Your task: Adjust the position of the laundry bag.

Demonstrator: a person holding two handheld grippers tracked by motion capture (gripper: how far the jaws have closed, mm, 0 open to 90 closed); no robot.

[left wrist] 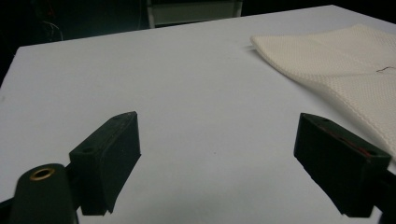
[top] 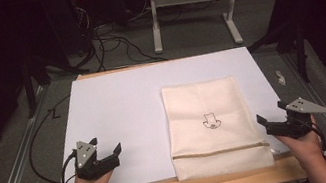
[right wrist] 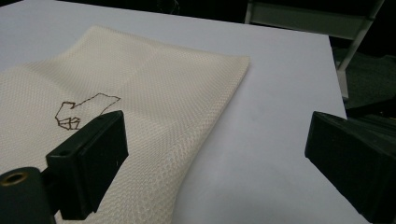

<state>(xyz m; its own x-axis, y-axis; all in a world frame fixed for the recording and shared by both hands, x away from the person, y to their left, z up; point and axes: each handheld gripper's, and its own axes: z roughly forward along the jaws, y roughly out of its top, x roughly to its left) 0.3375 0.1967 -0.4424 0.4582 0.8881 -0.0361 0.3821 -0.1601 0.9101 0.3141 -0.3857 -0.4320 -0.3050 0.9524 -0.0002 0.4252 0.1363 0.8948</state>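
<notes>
cream mesh bag [top: 210,126] lies flat on the white board [top: 119,114], right of frame centre. left gripper [top: 104,157] rests at lower left, jaws spread, empty. right gripper [top: 272,118] sits at the bag's right edge, jaws spread, empty.

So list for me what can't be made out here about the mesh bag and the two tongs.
- Mesh bag contents: the weave hides them in every view.
- Embroidered outline: too small in the high view; partly behind a jaw in the right gripper view.
- Zipper pull: too small in the high view.
- Left tongs and right tongs: open, their bodies cut off by the bottom edge.
</notes>
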